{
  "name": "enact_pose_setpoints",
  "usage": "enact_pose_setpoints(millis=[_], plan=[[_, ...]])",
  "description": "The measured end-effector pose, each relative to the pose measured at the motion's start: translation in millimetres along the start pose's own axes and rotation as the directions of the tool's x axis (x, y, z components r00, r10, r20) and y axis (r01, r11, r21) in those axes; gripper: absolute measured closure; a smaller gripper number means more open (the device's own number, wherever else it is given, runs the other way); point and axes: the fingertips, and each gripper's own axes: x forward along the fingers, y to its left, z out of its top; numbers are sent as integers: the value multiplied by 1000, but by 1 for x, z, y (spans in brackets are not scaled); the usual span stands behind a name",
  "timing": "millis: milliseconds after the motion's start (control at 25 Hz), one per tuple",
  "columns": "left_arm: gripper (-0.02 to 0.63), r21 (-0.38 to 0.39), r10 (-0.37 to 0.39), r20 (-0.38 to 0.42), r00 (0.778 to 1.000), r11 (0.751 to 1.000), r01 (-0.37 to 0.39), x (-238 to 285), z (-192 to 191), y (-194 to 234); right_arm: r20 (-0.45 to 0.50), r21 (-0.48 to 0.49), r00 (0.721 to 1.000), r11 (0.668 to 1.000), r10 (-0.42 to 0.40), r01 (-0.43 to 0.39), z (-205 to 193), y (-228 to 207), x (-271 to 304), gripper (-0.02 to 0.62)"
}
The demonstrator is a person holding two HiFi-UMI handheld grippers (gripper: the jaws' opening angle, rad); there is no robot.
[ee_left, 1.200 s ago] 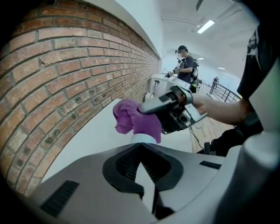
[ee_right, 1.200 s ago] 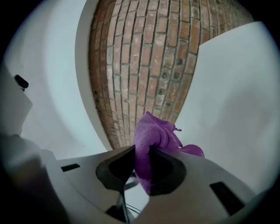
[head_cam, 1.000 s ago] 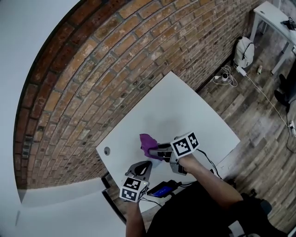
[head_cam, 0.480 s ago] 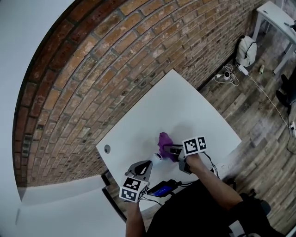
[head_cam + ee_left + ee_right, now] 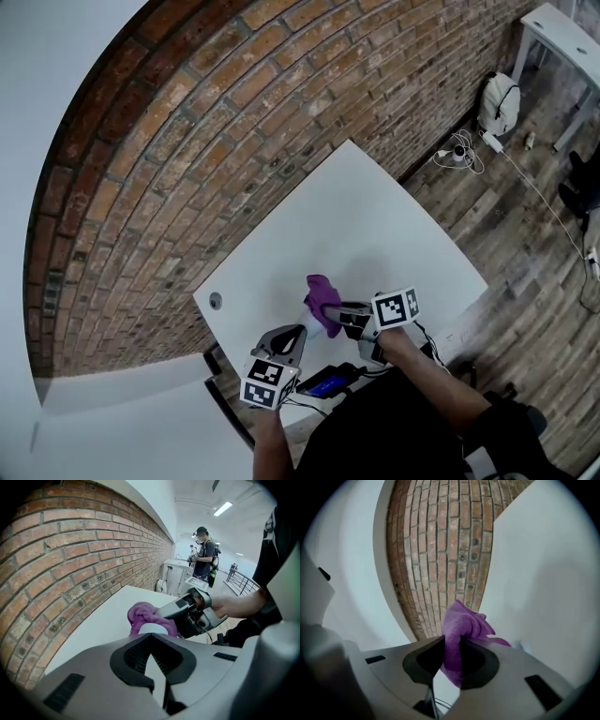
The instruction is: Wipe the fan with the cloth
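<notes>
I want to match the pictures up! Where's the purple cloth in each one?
Head view: cloth, below centre.
Left gripper view: cloth, middle, just beyond the jaws.
Right gripper view: cloth, middle, pinched between the jaws.
Shared landmark: the brick wall.

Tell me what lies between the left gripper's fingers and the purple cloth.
A small white rounded object, probably the fan, sits there, with the cloth right behind it. The left gripper view shows it.
</notes>
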Motion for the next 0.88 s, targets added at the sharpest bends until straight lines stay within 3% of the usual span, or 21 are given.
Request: enact_pose_setpoints(millis=[200,360,560,680,800,880], plan=[[600,-8,4,-1,1000,1000,-4,-1,0,0,-12,13,976,976,-217,217,1,-66,-23,520],[600,-12,6,0,1000,1000,-6,-1,2,1,31,89,989,986,-144,141,13,-56,-29,520],[600,-11,8,-5,1000,1000,-8,-1,1,-1,-116,125,990,988,-78,92,-27,-46,-2,520],[600,-9,15,-8,1000,1000,-15,-1,0,1,-154,63,977,986,-146,157,-35,-62,4,520],[600,-13,22,-8,1000,1000,-22,-1,-1,0,-214,-75,924,949,-316,307,-37,-95,-4,520],[600,-14,23,-7,1000,1000,-23,-1,-1,-1,-202,-110,912,934,-357,341,-30,-99,-14,520]])
